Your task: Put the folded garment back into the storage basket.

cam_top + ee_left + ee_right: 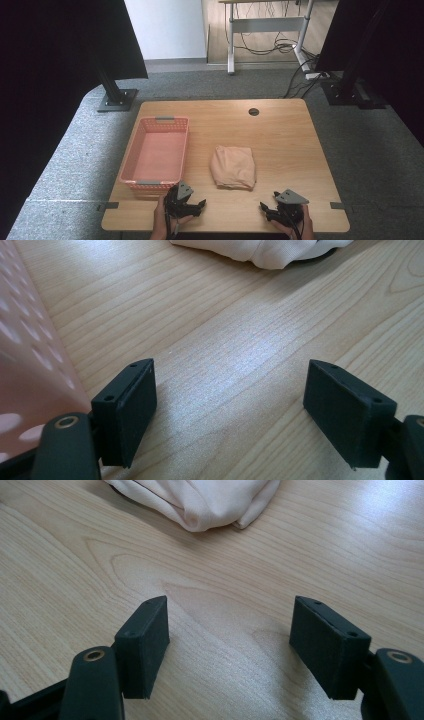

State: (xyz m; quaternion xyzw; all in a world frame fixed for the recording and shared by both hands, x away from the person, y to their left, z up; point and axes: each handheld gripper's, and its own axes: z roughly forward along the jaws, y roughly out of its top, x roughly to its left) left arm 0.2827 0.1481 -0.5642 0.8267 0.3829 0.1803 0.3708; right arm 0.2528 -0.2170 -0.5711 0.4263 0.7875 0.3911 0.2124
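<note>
A folded beige cloth (233,167) lies in the middle of the wooden table (285,135); its near edge shows at the top of the left gripper view (260,251) and the right gripper view (200,500). A pink plastic basket (157,154) stands empty to the cloth's left, and its perforated wall (25,370) runs along the left gripper. My left gripper (194,205) rests open near the front edge, just below the basket, with nothing between its jaws (230,410). My right gripper (266,210) is open too, at the front right below the cloth, and holds nothing (230,645).
A round cable hole (254,111) sits near the table's far edge. Dark stands (116,97) and black panels flank the table on grey carpet. A desk frame with cables (280,45) stands farther back. Bare wood lies right of the cloth.
</note>
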